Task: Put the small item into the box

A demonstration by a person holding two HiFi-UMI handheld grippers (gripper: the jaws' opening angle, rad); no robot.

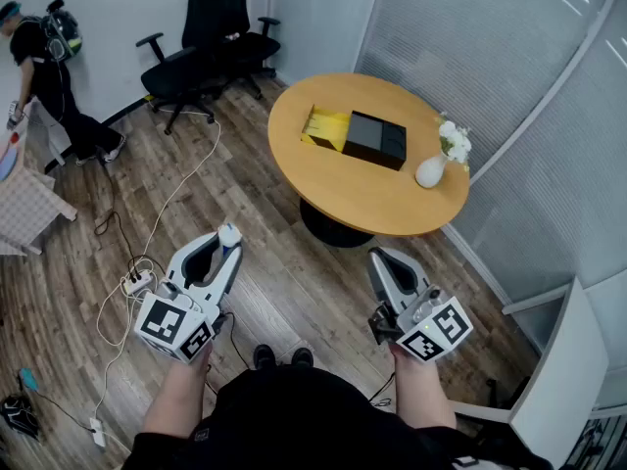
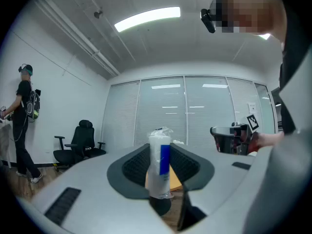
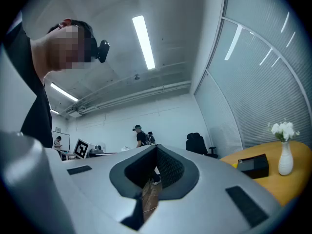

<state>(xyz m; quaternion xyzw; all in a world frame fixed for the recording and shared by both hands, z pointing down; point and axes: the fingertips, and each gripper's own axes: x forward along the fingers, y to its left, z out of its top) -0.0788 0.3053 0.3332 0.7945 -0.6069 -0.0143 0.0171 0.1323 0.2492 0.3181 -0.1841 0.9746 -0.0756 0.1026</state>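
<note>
A small white tube with a blue label (image 1: 229, 233) stands upright between the jaws of my left gripper (image 1: 226, 245), which is shut on it; the left gripper view shows the tube (image 2: 159, 165) clamped between the dark pads. My right gripper (image 1: 380, 257) is held beside it over the floor, its jaws together with nothing between them (image 3: 156, 146). The box (image 1: 374, 139) is black, with a yellow opened part (image 1: 326, 127) beside it. It lies on the round wooden table (image 1: 333, 192) ahead of both grippers, and shows as a dark block (image 3: 253, 165) in the right gripper view.
A white vase with flowers (image 1: 432, 169) stands on the table right of the box. Black office chairs (image 1: 206, 52) stand at the back. A person (image 1: 44, 76) stands far left. Cables and a power strip (image 1: 135, 282) lie on the wood floor. Glass walls run along the right.
</note>
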